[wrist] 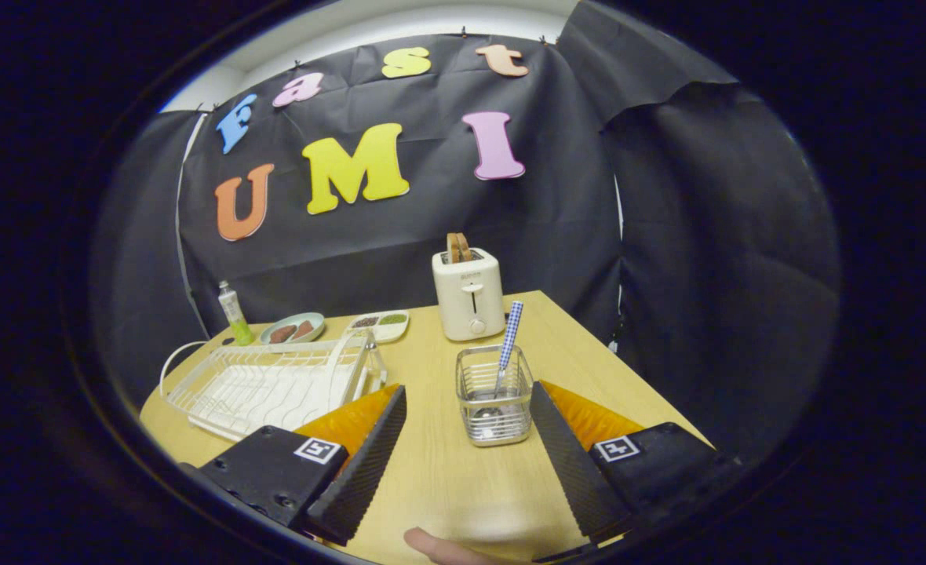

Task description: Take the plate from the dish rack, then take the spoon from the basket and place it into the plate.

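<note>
Fingertip (439,548) of one person's hand shows nearest, on the bench (447,471) between the two fingers of the tongs (468,400). Tongs stand released, fingers wide apart, gripping nothing. Just ahead, between the fingertips and closer to the right one, sits one wire basket (494,396) holding one spoon (506,353), bowl down, its checked handle leaning out over the rim. Beside and beyond the left finger lies one white dish rack (267,388); whether a plate rests in it I cannot tell. Farther back stand one toaster (469,294) with one slice of bread (457,247) sticking up, one two-part tray (380,324), one round dish (294,328) of food, and one small bottle (235,314).
</note>
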`<action>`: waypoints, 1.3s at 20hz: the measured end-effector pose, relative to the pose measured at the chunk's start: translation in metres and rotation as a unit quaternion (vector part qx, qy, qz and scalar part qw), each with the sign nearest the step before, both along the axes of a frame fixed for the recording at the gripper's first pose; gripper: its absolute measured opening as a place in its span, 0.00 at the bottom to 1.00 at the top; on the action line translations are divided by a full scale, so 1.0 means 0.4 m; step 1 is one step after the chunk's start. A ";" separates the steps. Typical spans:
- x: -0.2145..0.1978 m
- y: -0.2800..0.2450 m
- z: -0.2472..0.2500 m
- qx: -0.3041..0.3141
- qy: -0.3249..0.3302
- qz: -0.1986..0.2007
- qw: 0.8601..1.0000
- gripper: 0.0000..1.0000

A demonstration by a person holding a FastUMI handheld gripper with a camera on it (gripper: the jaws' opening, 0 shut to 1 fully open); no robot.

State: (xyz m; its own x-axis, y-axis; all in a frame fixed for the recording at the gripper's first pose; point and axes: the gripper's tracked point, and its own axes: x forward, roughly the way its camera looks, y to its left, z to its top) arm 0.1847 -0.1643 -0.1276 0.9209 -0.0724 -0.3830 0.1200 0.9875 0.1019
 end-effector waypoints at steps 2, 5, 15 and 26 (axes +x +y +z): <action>0.071 -0.046 0.008 0.004 -0.002 -0.002 1.000 1.00; 0.165 -0.103 0.002 0.022 0.007 -0.016 1.000 1.00; 0.326 -0.136 -0.066 0.059 0.026 0.000 0.998 0.52; 0.282 -0.087 0.095 0.031 -0.070 -0.010 0.997 0.16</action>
State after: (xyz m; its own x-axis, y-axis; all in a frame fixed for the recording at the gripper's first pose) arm 0.2974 -0.1992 -0.0897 0.9640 -0.0718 -0.2560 0.1205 0.9763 0.1800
